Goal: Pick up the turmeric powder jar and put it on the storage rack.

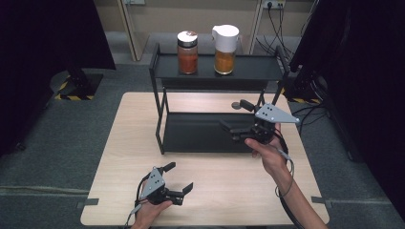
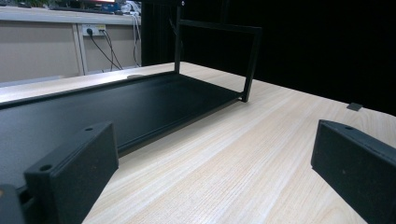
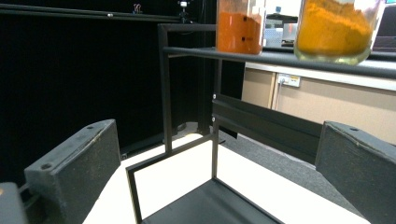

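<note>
Orange powder fills both jars on the rack's top shelf point(image 1: 258, 67): the white-lidded jar point(image 1: 225, 49) at one o'clock, the metal-capped jar point(image 1: 187, 52) just left. Right tongs point(image 1: 235, 118) hang apart and empty over the lower shelf; I'd raise them level, square to the white-lidded jar, before closing. Left tongs point(image 1: 179, 180) rest apart on the bench point(image 1: 229, 191). No readable labels.

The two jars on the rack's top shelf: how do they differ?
The left jar has a dark, shiny metal lid; the right jar has a white cap with a spout. The left jar holds reddish-orange powder, the right jar a yellower orange one. The right jar stands a little taller. Both are clear, upright, and side by side on the rack.
</note>
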Tool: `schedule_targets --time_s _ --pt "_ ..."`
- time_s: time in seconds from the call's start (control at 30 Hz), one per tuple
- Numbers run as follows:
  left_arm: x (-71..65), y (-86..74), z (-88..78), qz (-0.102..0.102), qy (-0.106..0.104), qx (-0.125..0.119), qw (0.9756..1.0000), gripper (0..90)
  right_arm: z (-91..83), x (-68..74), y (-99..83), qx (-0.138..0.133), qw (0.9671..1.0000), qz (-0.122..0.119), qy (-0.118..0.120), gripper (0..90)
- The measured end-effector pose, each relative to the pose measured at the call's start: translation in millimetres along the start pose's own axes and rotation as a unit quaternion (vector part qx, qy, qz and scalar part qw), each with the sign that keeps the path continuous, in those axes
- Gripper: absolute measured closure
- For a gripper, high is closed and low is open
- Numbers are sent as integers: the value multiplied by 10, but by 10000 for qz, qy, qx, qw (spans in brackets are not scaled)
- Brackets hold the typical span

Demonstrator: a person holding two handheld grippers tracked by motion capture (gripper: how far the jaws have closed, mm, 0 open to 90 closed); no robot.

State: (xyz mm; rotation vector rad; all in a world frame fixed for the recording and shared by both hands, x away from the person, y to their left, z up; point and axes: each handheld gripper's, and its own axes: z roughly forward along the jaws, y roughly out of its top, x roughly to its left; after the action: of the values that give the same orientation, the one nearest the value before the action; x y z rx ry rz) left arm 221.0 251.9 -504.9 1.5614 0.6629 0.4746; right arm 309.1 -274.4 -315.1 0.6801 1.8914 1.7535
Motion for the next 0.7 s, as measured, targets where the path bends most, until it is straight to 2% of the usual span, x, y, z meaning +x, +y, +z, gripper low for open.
schedule_targets --time_s 0.43,0.7 --pt "0 -1 -1 -6 18 2 10000 3 -75 75 -239 88 9999 -10 -47 4" --pt "0 -3 -1 -11 27 -5 10000 3 -135 121 -381 50 10000 19 -65 4"
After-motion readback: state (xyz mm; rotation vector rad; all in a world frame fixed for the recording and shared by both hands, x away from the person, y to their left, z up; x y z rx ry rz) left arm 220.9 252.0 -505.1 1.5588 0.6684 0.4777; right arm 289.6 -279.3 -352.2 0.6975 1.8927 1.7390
